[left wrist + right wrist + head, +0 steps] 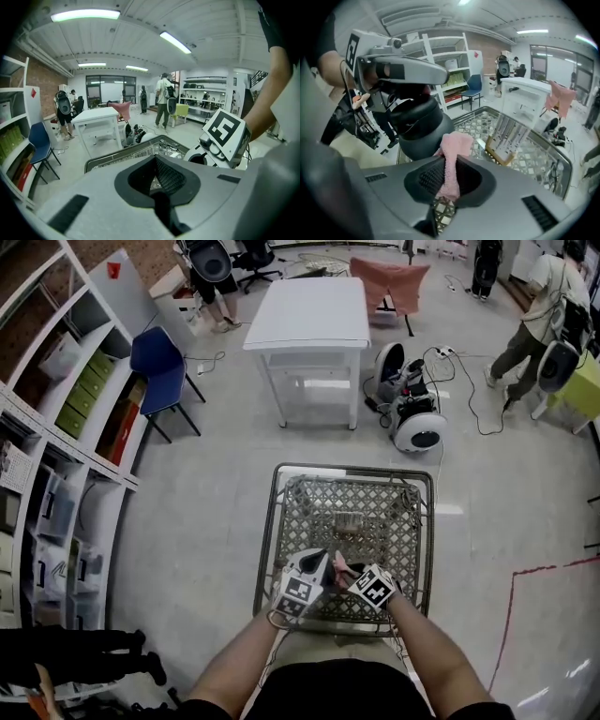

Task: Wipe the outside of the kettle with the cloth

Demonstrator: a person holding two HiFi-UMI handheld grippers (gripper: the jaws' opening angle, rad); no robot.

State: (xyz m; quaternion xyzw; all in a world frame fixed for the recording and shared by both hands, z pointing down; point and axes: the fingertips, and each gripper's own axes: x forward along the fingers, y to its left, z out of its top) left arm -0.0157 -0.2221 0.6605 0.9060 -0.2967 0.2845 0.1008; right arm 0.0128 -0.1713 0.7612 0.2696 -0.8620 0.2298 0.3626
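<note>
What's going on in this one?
A person holds a tool in each hand over a metal mesh table. The right tool is shut on a pink cloth, held close against the side of a dark kettle. The left tool, jaws together with nothing between them, sits just above the kettle.

Left tool (154, 178): pale grey moulded shell, black surround at the mouth, black ribbed pads (171, 178), black rectangular insets on the top face.
Right tool (446, 176): same build.
Each tool carries a cube (375, 587) with black-and-white square markers. Black cables (365, 125) hang beside the left one.
Person: black short-sleeved top (347, 695), beige trousers (328, 646), forearms bare.
</note>
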